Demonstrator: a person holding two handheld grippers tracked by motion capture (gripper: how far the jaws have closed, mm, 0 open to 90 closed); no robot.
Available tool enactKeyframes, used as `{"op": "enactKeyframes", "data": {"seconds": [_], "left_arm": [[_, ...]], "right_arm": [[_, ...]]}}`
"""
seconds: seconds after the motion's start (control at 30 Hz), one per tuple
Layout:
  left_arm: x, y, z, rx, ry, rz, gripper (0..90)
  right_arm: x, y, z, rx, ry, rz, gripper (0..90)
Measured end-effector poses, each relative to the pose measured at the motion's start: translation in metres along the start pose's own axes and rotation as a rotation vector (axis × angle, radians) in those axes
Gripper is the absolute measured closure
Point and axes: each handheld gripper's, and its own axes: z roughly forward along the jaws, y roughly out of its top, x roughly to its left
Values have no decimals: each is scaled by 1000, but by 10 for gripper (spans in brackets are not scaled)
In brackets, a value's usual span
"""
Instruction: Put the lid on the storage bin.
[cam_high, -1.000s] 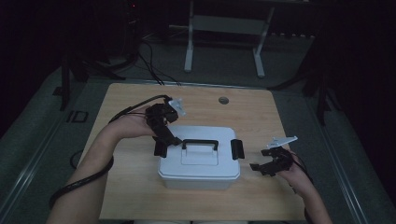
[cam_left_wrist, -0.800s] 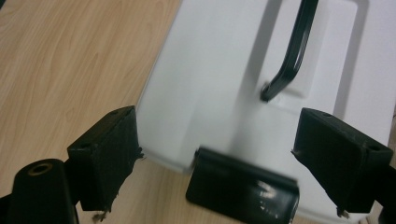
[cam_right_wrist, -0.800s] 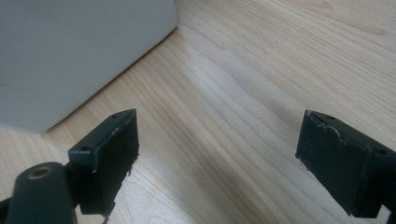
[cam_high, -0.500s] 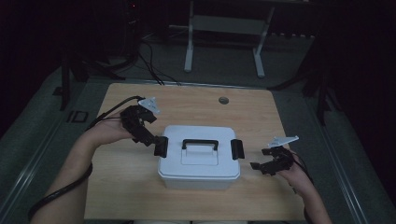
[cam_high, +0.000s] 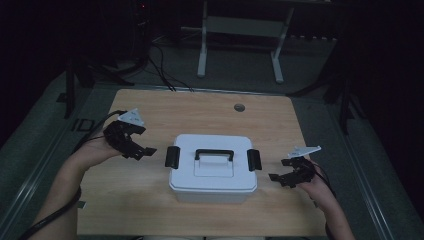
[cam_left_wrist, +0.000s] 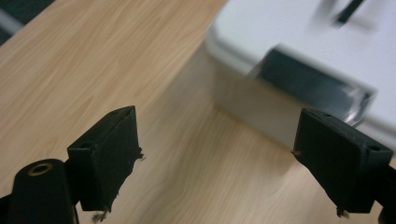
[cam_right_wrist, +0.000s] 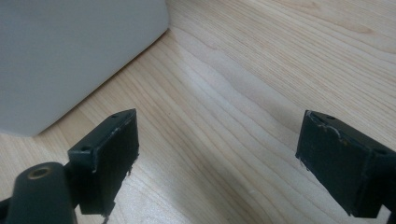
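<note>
High view: one white lidded box is sitting mid-tabletop, nearer the front edge, bearing two black side latches and one black handle. Left gripper is hovering near its left side, right gripper near its right, both apart from it.
Left gripper view: jaws are standing wide open, holding nothing; box lying ahead, one latch facing.
Right gripper view: jaws are spreading wide, empty; box corner lying ahead-left
</note>
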Motion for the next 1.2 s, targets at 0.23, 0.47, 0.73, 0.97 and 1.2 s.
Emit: {"op": "enactKeyframes", "data": {"seconds": [0.23,0.47,0.73,0.97,1.2], "left_arm": [[7,-24,5,-33,55,-56,142],[10,-47,20,-61,99,-119,142],[11,-68,33,-101,126,-181,142],[9,-91,42,-128,119,-230,142],[7,-114,50,-181,146,-295,142]], "right_arm": [[-1,-1,-1,-17,-6,7,126],[-1,-2,-1,-26,-18,2,126],[-1,-6,0,-37,-65,7,126],[-1,-10,2,-75,-94,16,126],[-3,-13,4,-114,-145,41,126]]}}
